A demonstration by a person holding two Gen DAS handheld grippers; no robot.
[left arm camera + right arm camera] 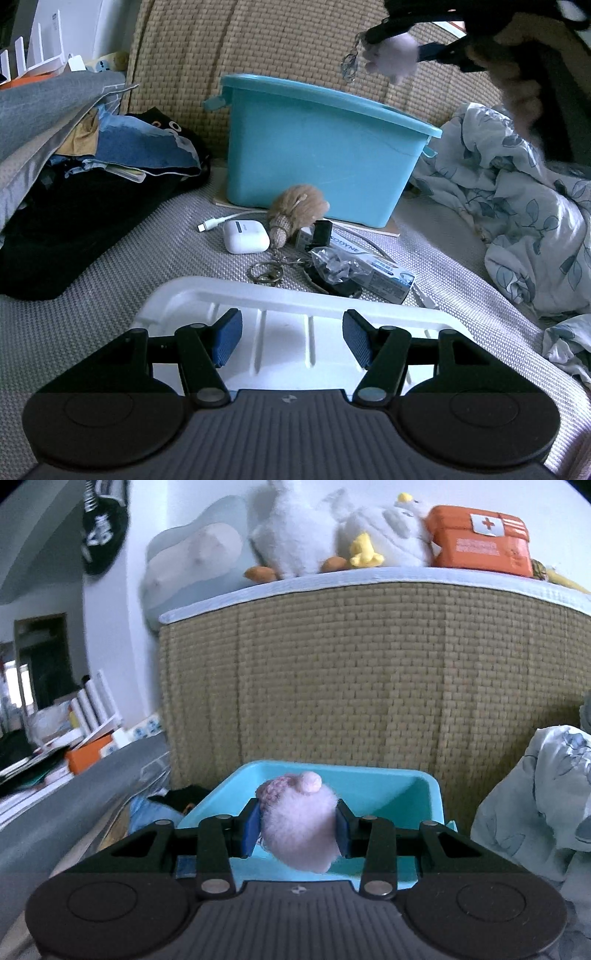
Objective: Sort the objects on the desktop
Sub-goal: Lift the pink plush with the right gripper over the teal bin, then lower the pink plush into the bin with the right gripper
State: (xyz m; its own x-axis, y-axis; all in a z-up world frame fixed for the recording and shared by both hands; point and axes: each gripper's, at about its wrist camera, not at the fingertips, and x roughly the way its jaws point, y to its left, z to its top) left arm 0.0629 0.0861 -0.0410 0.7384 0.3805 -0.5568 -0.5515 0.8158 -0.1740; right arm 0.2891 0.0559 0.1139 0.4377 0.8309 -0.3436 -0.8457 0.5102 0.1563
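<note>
Blue-padded fingers of the left gripper (292, 341) fill the bottom of the left wrist view, spread wide apart with nothing between them, poised over a white tray (280, 299) on the grey mat. Just beyond the tray's far rim, mid-frame, sits the clutter: a white earbud case (245, 236), a tan fluffy keychain (295, 212) with its ring (265, 272), a toothpaste box (373, 266) and a crinkled clear wrapper (338, 264). Behind them stands the teal bin (317, 155), against the woven headboard (295, 40).

Up in the top right of that view, the right gripper (397, 50) hangs above the bin with a pink pom-pom keychain (393, 59), its metal ring dangling to the left.

Over to the right wrist view: the right gripper (299, 829) has its pads pinched on both sides of the pink pom-pom keychain (299, 827), bottom centre, directly over the bin's open mouth (388, 794). Floral bedding (535, 794) bunches at the right edge.
</note>
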